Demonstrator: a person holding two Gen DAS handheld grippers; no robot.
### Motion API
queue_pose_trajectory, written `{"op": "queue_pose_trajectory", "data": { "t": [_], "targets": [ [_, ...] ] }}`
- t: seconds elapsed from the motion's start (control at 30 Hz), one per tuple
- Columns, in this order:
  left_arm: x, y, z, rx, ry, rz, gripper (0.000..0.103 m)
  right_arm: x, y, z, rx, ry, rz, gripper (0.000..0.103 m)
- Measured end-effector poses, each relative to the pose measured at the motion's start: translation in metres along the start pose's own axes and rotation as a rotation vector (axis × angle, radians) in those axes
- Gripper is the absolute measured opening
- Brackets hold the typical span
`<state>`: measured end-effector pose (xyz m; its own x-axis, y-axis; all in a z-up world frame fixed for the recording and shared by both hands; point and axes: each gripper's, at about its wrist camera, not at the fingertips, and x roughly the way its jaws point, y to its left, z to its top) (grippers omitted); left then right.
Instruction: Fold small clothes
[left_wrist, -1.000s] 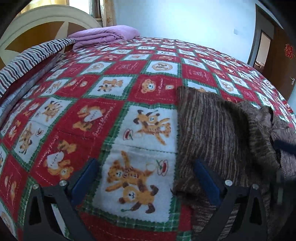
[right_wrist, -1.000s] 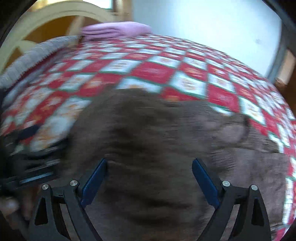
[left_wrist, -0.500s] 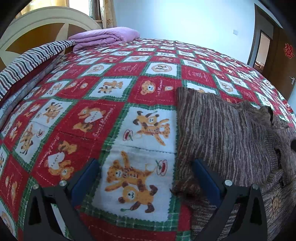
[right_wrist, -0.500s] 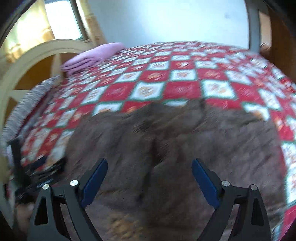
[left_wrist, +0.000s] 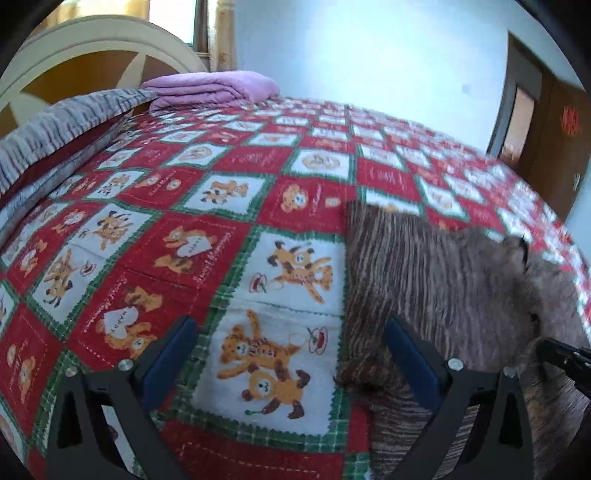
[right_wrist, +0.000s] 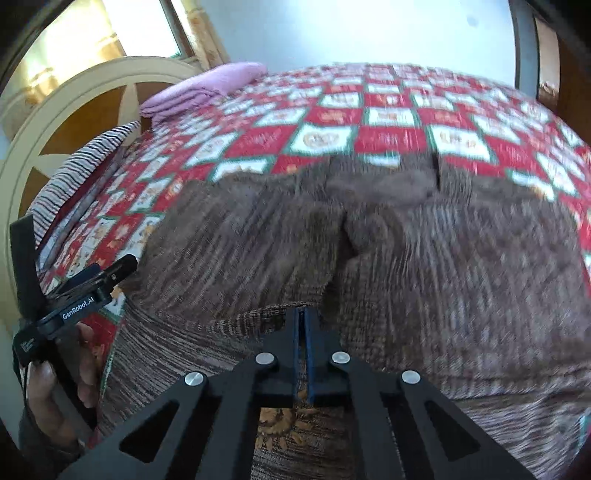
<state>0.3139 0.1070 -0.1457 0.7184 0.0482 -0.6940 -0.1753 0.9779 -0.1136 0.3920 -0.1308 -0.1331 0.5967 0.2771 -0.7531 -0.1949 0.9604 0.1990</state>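
While tilted downward, right hand-held gripper (right_wrist: 303, 332) pinches sweater (right_wrist: 424, 266).

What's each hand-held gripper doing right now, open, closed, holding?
Left hand-held gripper: open, holding nothing, over the quilt.
Right hand-held gripper: just closed, pinching an edge of the brown knit garment.

Brown knit garment (right_wrist: 424, 266) motion-blurred, lower part cut off, fold under right tool (right_wrist: 303, 321) perhaps pinched
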Motion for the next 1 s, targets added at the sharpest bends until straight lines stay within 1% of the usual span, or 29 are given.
{"op": "queue_pose_trajectory", "data": {
  "t": [0.07,0.1,0.17,0.23,0.3,0.37,0.47,0.53,0.57,0.6,0.63,0.67,0.7,0.73,0.77,0.83,0.9,0.93,0.97,1.0],
  "targets": [
    [0.001,0.005,0.001,-0.032,0.0,-0.023,0.103,-0.01,0.0,0.006,-0.027,-0.03,-0.012,0.002],
    [0.006,0.005,0.001,-0.034,0.019,-0.02,0.103,-0.015,0.0,0.007,-0.034,-0.039,-0.012,0.002],
    [0.013,-0.002,0.001,-0.007,0.061,0.001,0.103,-0.025,0.002,0.009,-0.06,-0.065,-0.029,0.002],
    [0.012,-0.007,0.0,0.02,0.052,0.019,0.103,-0.029,0.004,0.006,-0.108,-0.081,-0.069,0.002],
    [0.012,-0.012,-0.001,0.046,0.055,0.032,0.103,-0.022,0.003,0.001,-0.138,-0.058,-0.108,0.0],
    [0.013,-0.012,-0.002,0.053,0.063,0.042,0.103,-0.012,-0.006,-0.007,-0.153,-0.033,-0.173,0.0],
    [0.014,-0.01,-0.002,0.044,0.069,0.036,0.103,-0.005,-0.023,-0.014,-0.115,0.009,-0.161,0.0],
    [0.016,-0.013,-0.003,0.056,0.078,0.041,0.103,-0.012,-0.034,-0.014,-0.06,-0.019,-0.137,0.001],
    [0.015,-0.014,-0.003,0.062,0.075,0.046,0.103,-0.017,-0.04,-0.01,-0.025,-0.036,-0.119,0.003],
    [0.014,-0.015,-0.004,0.065,0.072,0.048,0.103,-0.02,-0.043,-0.006,0.004,-0.052,-0.107,0.008],
    [0.014,-0.015,-0.004,0.067,0.071,0.05,0.103,-0.021,-0.046,0.0,0.028,-0.062,-0.09,0.039],
    [0.015,-0.014,-0.003,0.065,0.072,0.048,0.103,-0.02,-0.047,0.008,0.043,-0.058,-0.058,0.073],
    [0.015,-0.013,-0.003,0.06,0.074,0.045,0.103,-0.017,-0.046,0.015,0.05,-0.062,-0.033,0.075],
    [0.015,-0.012,-0.003,0.053,0.075,0.041,0.103,-0.013,-0.042,0.024,0.038,-0.065,-0.016,0.075],
    [0.015,-0.011,-0.003,0.048,0.075,0.037,0.103,-0.008,-0.037,0.03,0.014,-0.059,-0.018,0.074],
    [0.015,-0.01,-0.003,0.04,0.076,0.032,0.103,0.005,-0.027,0.043,-0.027,-0.051,-0.049,0.072],
    [0.014,-0.011,-0.003,0.045,0.073,0.029,0.103,0.024,-0.021,0.053,-0.054,-0.022,-0.063,0.069],
    [0.014,-0.012,-0.003,0.052,0.072,0.03,0.103,0.039,-0.019,0.057,-0.064,0.017,-0.088,0.062],
    [0.014,-0.013,-0.004,0.057,0.073,0.032,0.103,0.049,-0.02,0.059,-0.069,0.041,-0.1,0.042],
    [0.015,-0.014,-0.004,0.061,0.074,0.033,0.103,0.058,-0.02,0.06,-0.075,0.059,-0.105,0.03]
  ]
}}
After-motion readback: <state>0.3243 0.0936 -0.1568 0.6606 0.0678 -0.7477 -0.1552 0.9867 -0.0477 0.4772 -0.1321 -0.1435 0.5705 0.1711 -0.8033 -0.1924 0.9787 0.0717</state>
